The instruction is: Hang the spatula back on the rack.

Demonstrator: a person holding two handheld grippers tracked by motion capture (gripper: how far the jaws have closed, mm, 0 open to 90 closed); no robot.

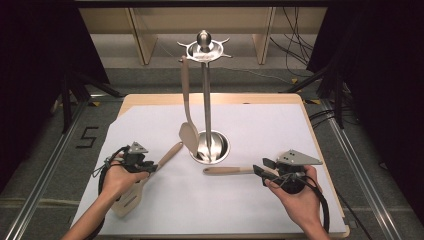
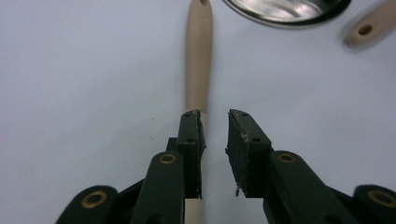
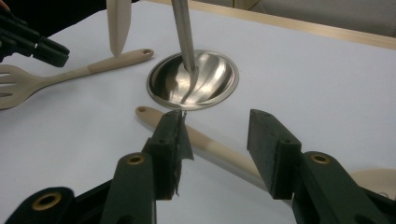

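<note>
Forearms and hands enter from the bottom of the high view, each holding a pair of tongs over a table (image 1: 320,150) covered in white paper.

Utensil stand (image 1: 206,100): steel post on a round dish base, mid-table; one beige spatula (image 1: 187,115) hangs from its top ring.

Slotted turner (image 1: 145,182): lies flat on the paper at the left, long axis diagonal, handle end pointing up toward the stand base, slotted head toward the person. Left tongs (image 2: 215,140) sit over its handle, released; the handle runs along the tongs' own line, against the inner face of one jaw, the other jaw clear of it.

Spoon (image 3: 205,144): flat on the paper at the right, long axis roughly level across the table, hole end toward the stand base. Right tongs (image 3: 219,140) straddle its shaft, jaws wide apart and not pressing; whether either pad brushes the wood is hard to tell.

Judgement: each hand is nearest its own utensil; the right only needs to close across the shaft.
</note>
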